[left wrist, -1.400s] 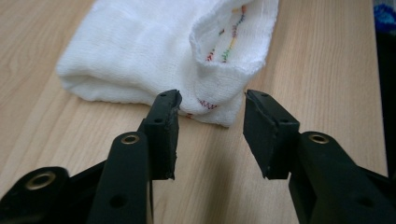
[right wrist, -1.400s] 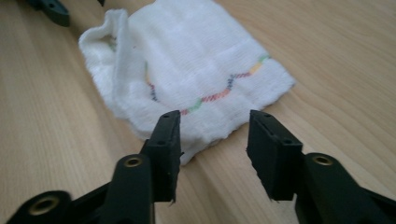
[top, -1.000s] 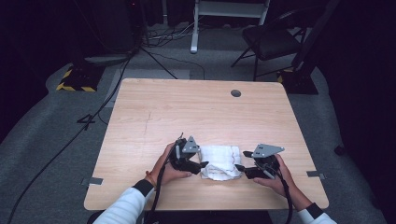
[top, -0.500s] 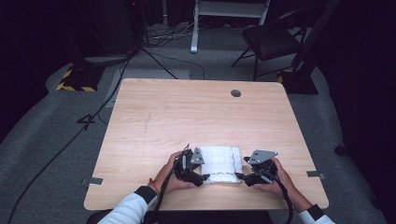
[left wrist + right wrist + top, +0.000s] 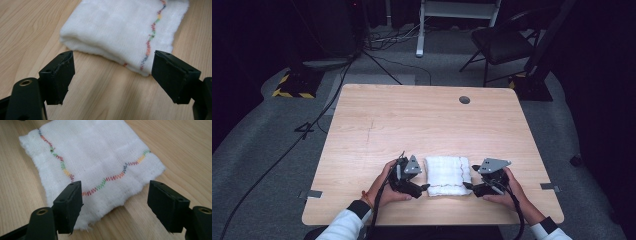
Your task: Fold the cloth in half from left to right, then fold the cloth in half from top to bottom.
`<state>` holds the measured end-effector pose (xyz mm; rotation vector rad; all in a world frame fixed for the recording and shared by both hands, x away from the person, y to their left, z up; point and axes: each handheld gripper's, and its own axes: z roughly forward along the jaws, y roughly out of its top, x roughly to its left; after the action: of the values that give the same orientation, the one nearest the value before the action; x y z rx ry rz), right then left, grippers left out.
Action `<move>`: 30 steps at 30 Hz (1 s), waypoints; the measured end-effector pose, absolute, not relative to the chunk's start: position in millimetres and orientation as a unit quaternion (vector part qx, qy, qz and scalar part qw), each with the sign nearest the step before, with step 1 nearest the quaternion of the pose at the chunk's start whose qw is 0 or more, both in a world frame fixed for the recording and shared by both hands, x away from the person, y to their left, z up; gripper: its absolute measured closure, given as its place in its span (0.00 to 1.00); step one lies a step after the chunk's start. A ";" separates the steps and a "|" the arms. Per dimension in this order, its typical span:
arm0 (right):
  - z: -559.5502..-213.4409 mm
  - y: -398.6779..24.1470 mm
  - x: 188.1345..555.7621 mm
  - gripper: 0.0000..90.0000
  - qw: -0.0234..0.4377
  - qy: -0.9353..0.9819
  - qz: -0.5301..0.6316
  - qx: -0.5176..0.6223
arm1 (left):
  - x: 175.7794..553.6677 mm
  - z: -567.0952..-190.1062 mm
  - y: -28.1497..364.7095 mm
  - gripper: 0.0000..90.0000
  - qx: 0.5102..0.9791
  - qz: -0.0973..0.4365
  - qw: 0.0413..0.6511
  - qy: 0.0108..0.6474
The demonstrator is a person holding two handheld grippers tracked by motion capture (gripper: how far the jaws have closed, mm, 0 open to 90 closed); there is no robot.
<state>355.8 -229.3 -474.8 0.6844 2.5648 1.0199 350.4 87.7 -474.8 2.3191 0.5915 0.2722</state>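
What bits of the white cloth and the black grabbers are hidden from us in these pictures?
- Folded cloth: the layers inside the fold and its underside, hidden by its own top layer in all views.
- Cloth's far edge, cut off by the top of the left gripper view.
- Cloth's near corner in the right gripper view, covered by one black jaw.
- Left gripper and right gripper: in the high view, too small to judge jaw gaps.
- Coloured stitching: too small in the high view.

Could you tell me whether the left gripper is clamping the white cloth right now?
No, the left gripper has its jaws spread wide, short of the folded white cloth, with bare table between them.
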 end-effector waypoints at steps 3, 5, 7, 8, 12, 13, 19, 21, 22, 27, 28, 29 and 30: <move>-472.6 -221.4 354.9 0.32 0.148 0.892 0.361 0.226 | 345.4 -477.6 97.5 0.21 0.902 0.108 0.348 0.230; -472.2 -214.9 352.7 0.32 0.146 0.895 0.362 0.216 | 340.5 -479.0 106.0 0.21 0.902 0.105 0.349 0.231; -475.1 -208.0 351.4 0.32 0.138 0.899 0.360 0.210 | 336.5 -480.3 115.4 0.21 0.902 0.108 0.344 0.236; -477.2 -205.3 351.0 0.32 0.135 0.900 0.357 0.208 | 335.3 -480.8 118.9 0.21 0.902 0.107 0.343 0.239; -484.6 -198.8 350.6 0.30 0.130 0.904 0.349 0.209 | 332.1 -483.6 139.2 0.21 0.902 0.116 0.330 0.252; -486.6 -198.2 351.1 0.30 0.126 0.904 0.349 0.212 | 331.7 -484.7 143.8 0.21 0.901 0.117 0.330 0.255; -490.8 -195.9 355.8 0.28 0.120 0.900 0.350 0.230 | 327.2 -490.6 163.7 0.21 0.902 0.116 0.316 0.270; -491.2 -194.7 356.8 0.28 0.122 0.899 0.350 0.234 | 325.7 -495.0 170.5 0.21 0.900 0.111 0.318 0.278; -491.5 -193.4 357.5 0.28 0.124 0.897 0.349 0.241 | 325.2 -495.0 174.3 0.21 0.899 0.109 0.317 0.282; -492.9 -186.9 368.2 0.28 0.141 0.889 0.351 0.260 | 322.4 -497.1 193.0 0.21 0.889 0.106 0.324 0.305; -492.8 -186.3 371.8 0.28 0.139 0.889 0.350 0.261 | 322.6 -497.9 196.6 0.20 0.886 0.104 0.328 0.310; -492.8 -186.4 375.9 0.29 0.137 0.889 0.352 0.258 | 323.2 -498.5 199.6 0.20 0.885 0.106 0.331 0.311; -492.9 -187.0 380.1 0.29 0.134 0.890 0.354 0.255 | 323.5 -499.3 201.7 0.20 0.882 0.107 0.334 0.315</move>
<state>380.1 -187.0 -492.9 0.7399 2.5802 1.0256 323.5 201.7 -499.3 2.3025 0.8215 0.2792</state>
